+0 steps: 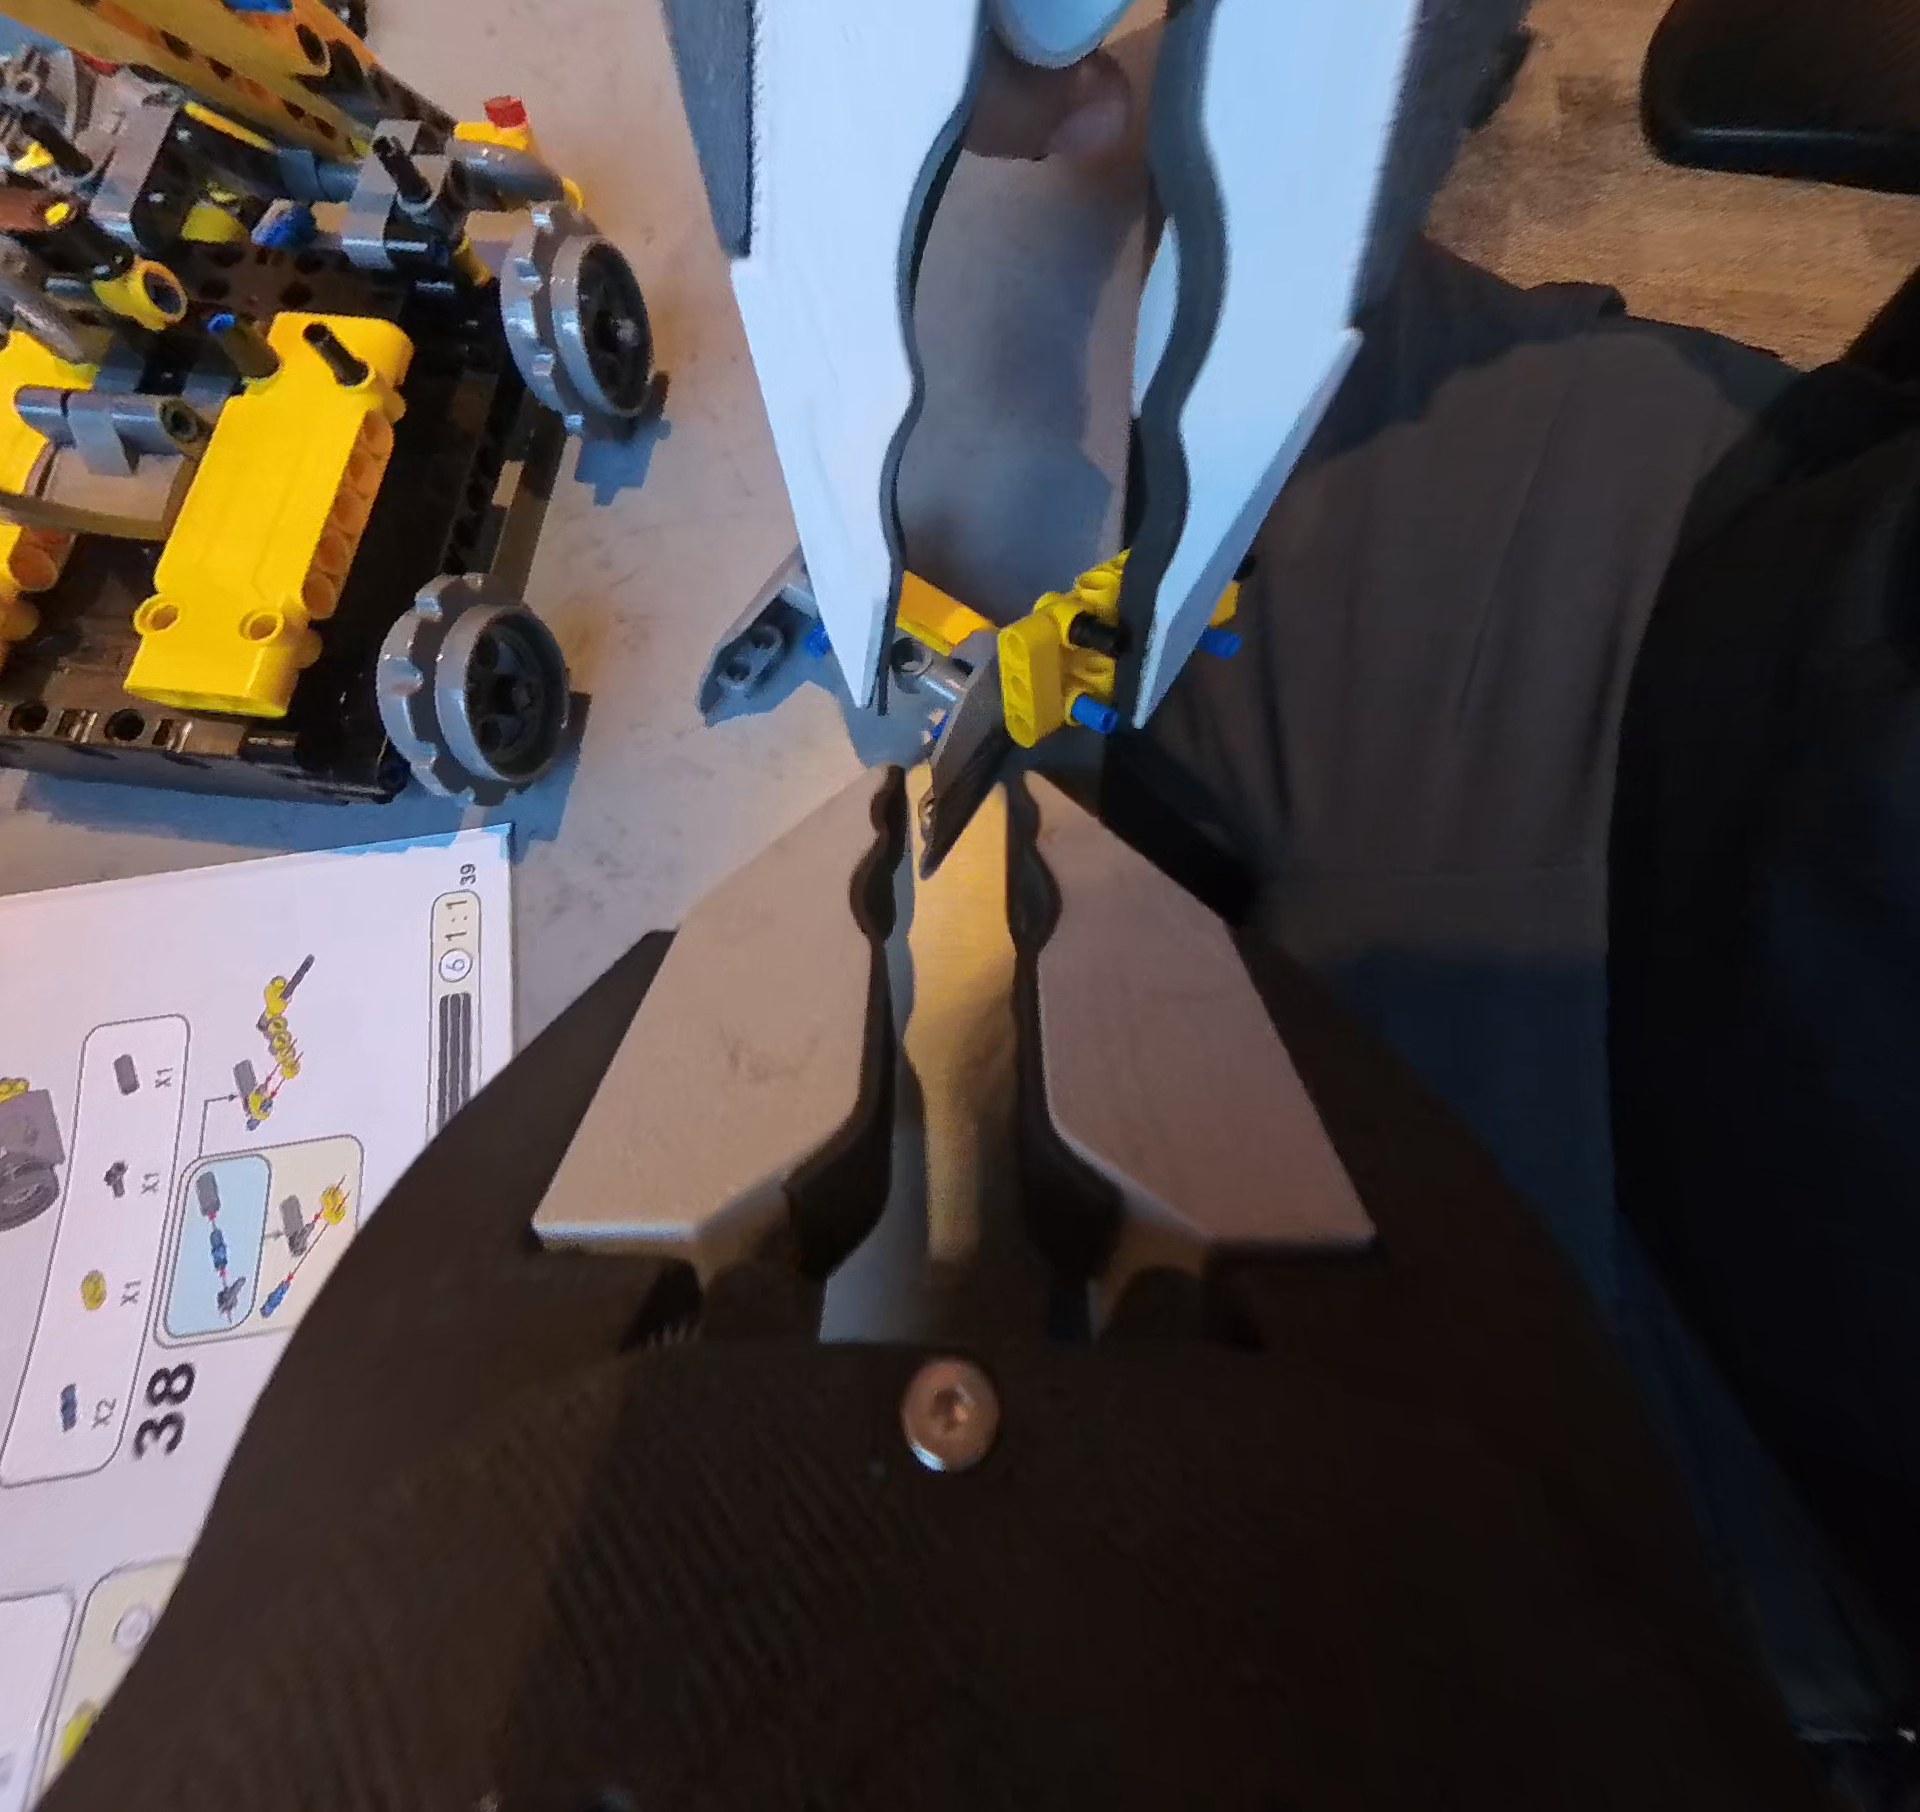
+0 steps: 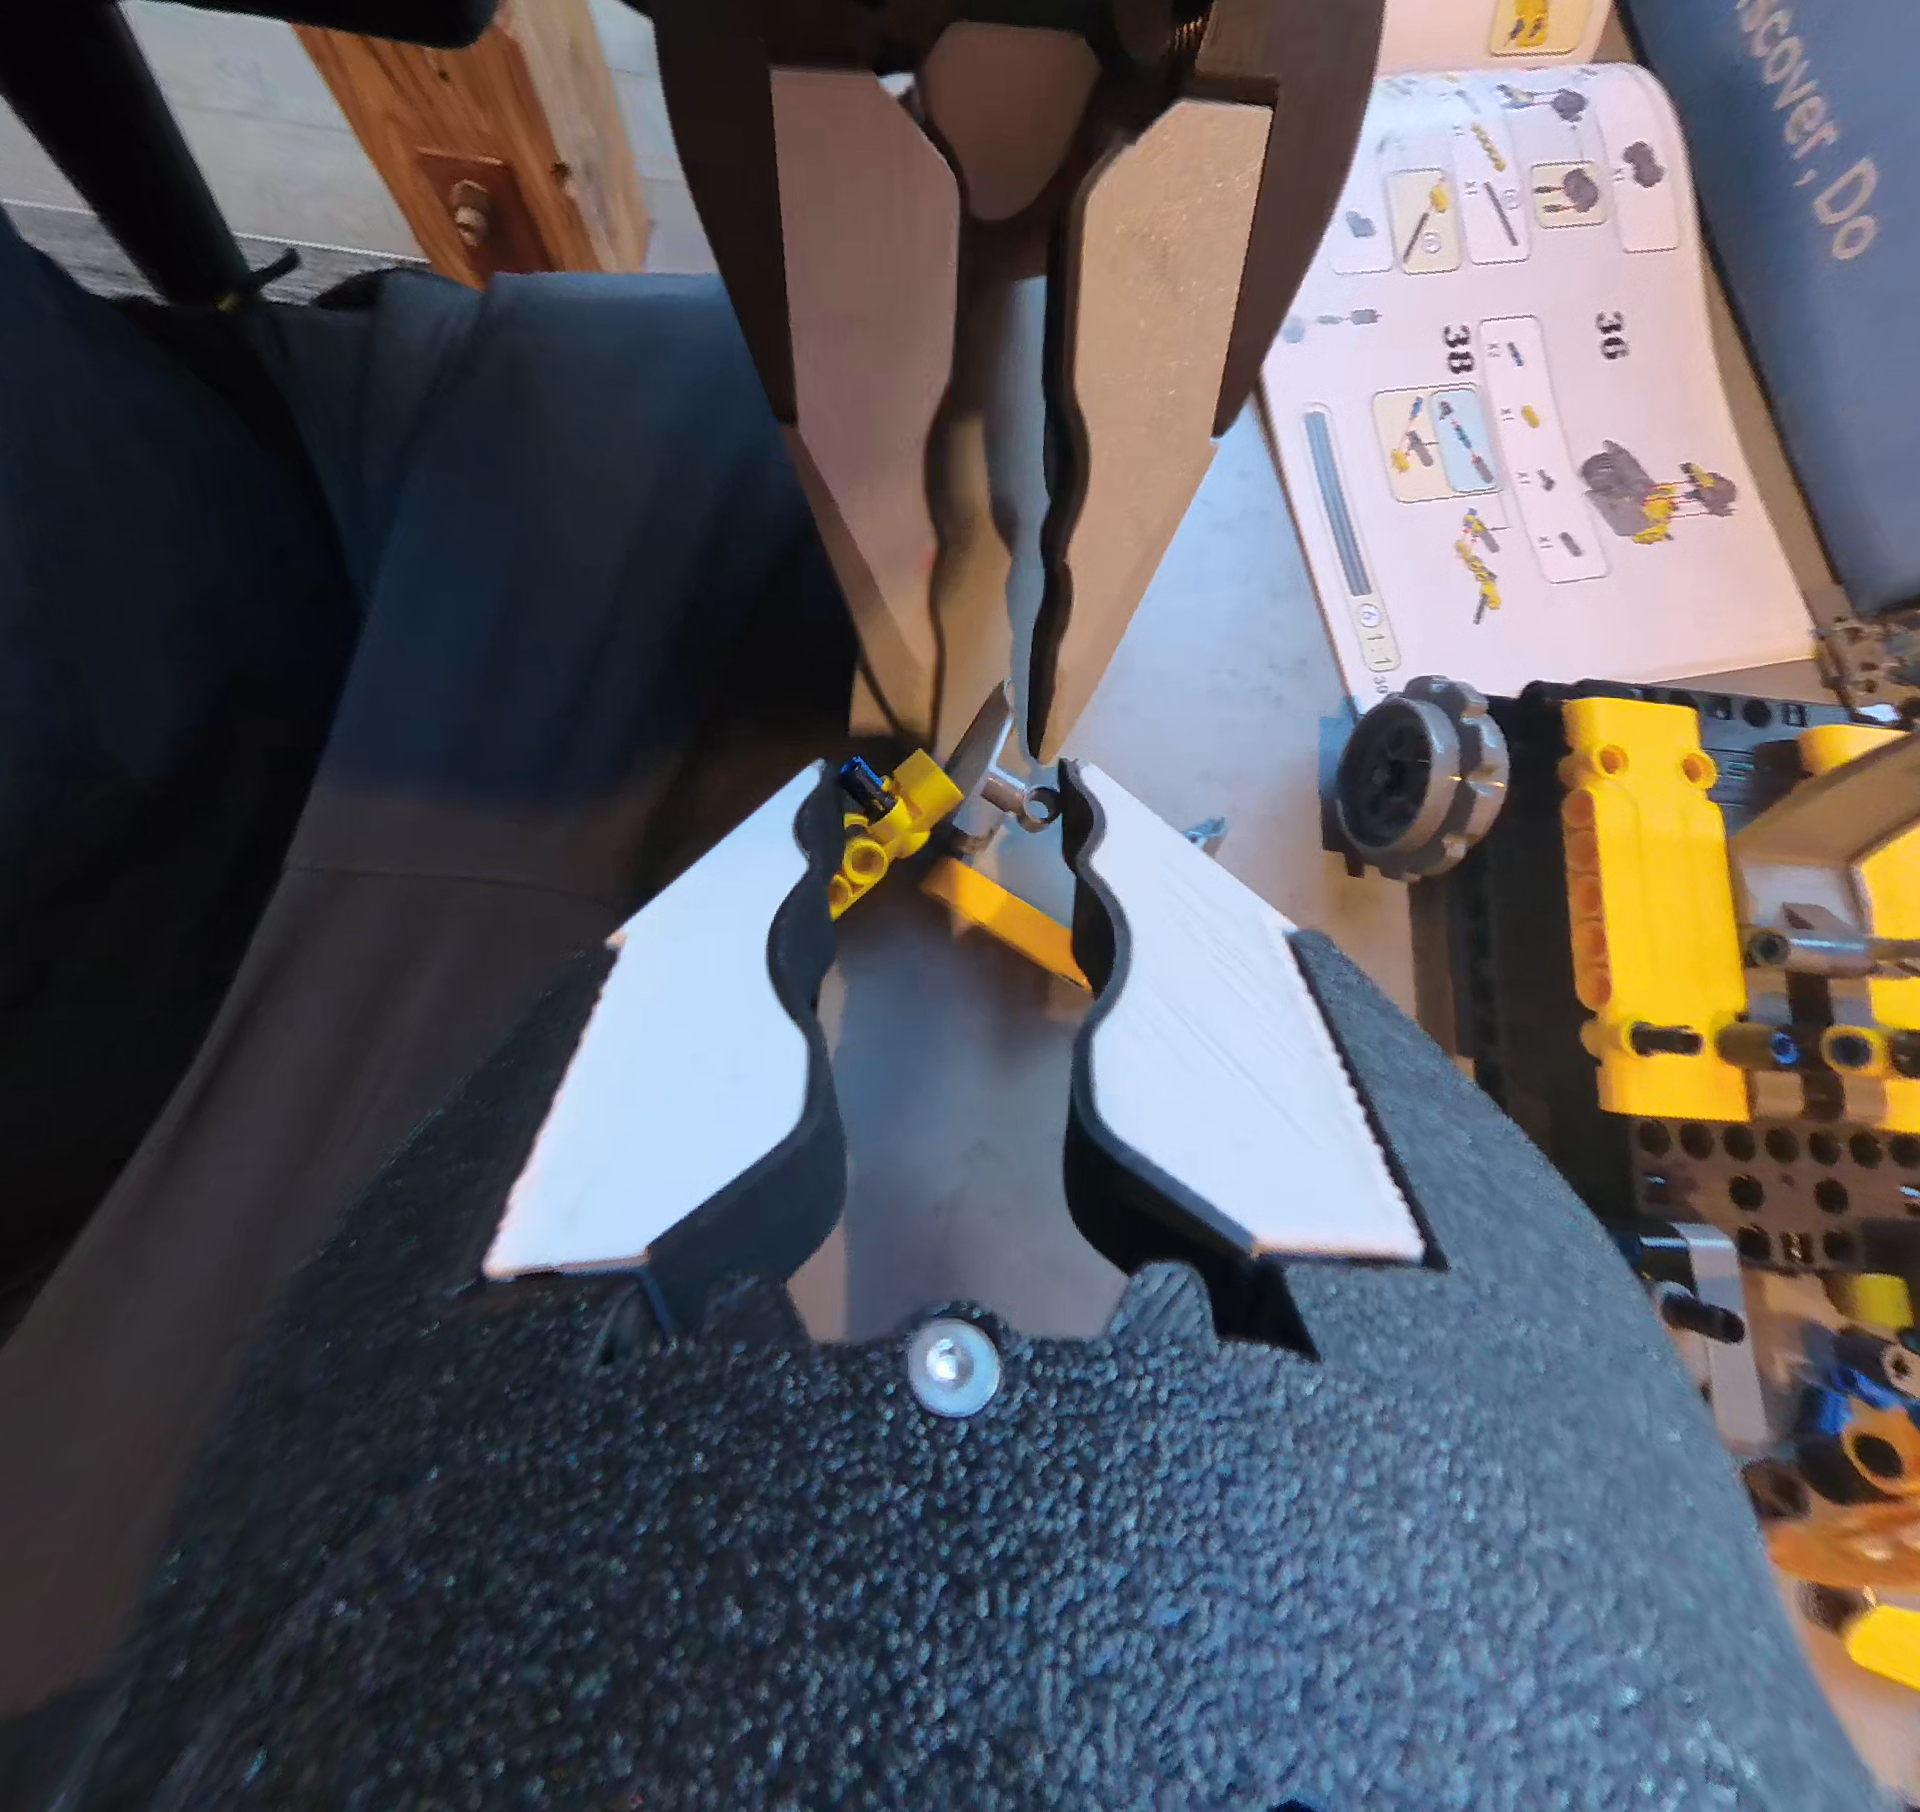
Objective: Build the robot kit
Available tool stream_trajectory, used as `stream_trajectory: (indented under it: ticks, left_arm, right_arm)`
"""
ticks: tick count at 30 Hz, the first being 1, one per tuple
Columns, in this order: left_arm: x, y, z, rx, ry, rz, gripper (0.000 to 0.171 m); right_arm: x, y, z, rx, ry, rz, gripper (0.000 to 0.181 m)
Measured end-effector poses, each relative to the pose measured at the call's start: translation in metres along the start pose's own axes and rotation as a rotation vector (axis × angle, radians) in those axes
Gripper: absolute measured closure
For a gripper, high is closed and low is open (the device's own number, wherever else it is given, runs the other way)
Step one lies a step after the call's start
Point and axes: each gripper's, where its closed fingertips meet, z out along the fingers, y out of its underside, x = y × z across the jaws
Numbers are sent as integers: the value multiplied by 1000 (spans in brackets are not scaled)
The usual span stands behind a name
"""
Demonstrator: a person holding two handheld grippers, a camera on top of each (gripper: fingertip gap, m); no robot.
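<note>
Yellow plastic with blue pins and 1 black pin makes up the small sub-assembly (image 2: 883,832) that sits at the middle of both views, held in the air above the edge of the counter (image 1: 623,48). My right gripper (image 2: 945,786) has its 2 white fingers set moderately apart around it. One pad presses the yellow block. The other stands against the pale grey connector (image 2: 1013,798) at its far end, and a yellow beam runs back between the fingers.

My left gripper (image 1: 958,794) meets it tip to tip from the opposite side. Its fingers are drawn narrow and pinch a flat grey piece (image 1: 966,775) that touches the grey connector. From these views I cannot tell whether that piece is seated or only laid against it.

Just beside the tips, a small loose grey part (image 1: 758,642) lies on the counter. Farther out stands the yellow and black vehicle model (image 1: 260,515), with its chassis built and 2 grey wheels (image 1: 582,328) fitted on the near side. Its upper frame is open, with bare pins and axles showing. An instruction booklet (image 1: 260,1087) lies open near the model. Off the counter's edge, under both grippers, are a person's dark trousers (image 1: 1455,619).
</note>
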Motion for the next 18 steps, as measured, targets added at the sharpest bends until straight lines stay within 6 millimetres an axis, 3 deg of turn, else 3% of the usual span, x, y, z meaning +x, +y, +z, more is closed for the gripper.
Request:
stream_trajectory:
  ticks: [7, 12, 15, 18]
  left_arm:
    - [-8, -2, -6, 29, -69, -76, 156]
    - [12, -16, -11, 153, -42, -254, 151]
    - [26, -14, -2, 245, -73, -448, 136]
    - [45, -13, 2, 346, -68, -574, 138]
  right_arm:
    - [4, 3, -3, 0, 73, -24, 139]
    - [7, 2, -6, 33, 106, -16, 142]
    - [9, 2, -6, 51, 103, 4, 141]
    - [10, 1, -5, 65, 98, 15, 141]
